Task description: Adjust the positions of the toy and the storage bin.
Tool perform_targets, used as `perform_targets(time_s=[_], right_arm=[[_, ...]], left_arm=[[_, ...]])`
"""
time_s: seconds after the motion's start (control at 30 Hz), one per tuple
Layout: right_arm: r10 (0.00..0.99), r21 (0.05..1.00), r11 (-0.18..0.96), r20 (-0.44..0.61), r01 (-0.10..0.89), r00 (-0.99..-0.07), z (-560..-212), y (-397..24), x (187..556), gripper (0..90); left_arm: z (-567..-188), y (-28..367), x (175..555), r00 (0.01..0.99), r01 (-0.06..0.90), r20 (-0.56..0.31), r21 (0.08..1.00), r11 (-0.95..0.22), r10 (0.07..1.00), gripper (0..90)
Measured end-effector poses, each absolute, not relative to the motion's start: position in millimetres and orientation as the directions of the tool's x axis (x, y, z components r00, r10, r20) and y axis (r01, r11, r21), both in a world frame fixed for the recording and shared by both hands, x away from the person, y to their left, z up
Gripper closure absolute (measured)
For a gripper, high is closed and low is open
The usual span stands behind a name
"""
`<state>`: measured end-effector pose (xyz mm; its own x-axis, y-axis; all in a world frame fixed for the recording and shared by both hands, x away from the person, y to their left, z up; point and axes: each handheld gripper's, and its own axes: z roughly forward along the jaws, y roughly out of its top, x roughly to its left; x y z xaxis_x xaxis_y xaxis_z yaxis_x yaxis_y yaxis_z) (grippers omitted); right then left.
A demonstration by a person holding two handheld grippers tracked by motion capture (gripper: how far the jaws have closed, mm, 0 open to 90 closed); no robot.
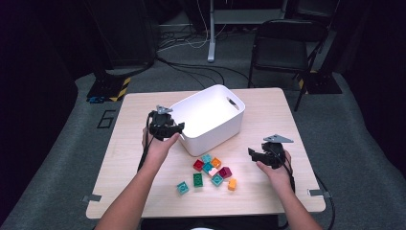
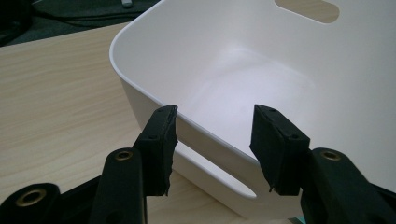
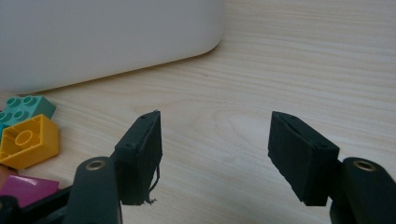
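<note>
Claws both empty: left claw (image 2: 212, 140) half-open over the near rim of the white bin (image 1: 209, 117), nothing between the pads; right claw (image 3: 212, 154) wide open above bare bench (image 1: 268, 110). Blocks (image 1: 210, 171) just left of right claw, yellow brick (image 3: 29, 140) nearest. Right hand closer.

You get a brightly lit table (image 1: 143, 191) amid dark surroundings — soft shadows, slight blur, glare inside the white bin (image 2: 243, 74).
</note>
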<state>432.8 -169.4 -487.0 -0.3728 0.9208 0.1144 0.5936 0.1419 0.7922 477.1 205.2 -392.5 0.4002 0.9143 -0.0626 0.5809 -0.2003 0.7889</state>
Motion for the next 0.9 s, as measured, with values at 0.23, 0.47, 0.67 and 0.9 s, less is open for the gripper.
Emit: perform_targets(time_s=[0.23,0.47,0.67,0.9], right_arm=[[0.917,0.803,0.136,0.120,0.581,-0.381,-481,-158,444,34.3],[0.902,0.820,0.158,0.106,0.550,-0.418,-474,-138,449,34.3],[0.891,0.820,0.190,0.087,0.540,-0.445,-473,-128,448,34.1],[0.881,0.823,0.204,0.081,0.531,-0.465,-470,-122,446,34.1]], left_arm=[[-390,208,483,0.387,0.592,-0.012,0.770,-0.239,0.922,53.6],[-390,220,492,0.389,0.601,0.011,0.755,-0.263,0.921,57.1],[-393,225,500,0.396,0.576,0.018,0.774,-0.263,0.918,59.8],[-395,231,508,0.415,0.565,-0.011,0.787,-0.248,0.910,63.0]])
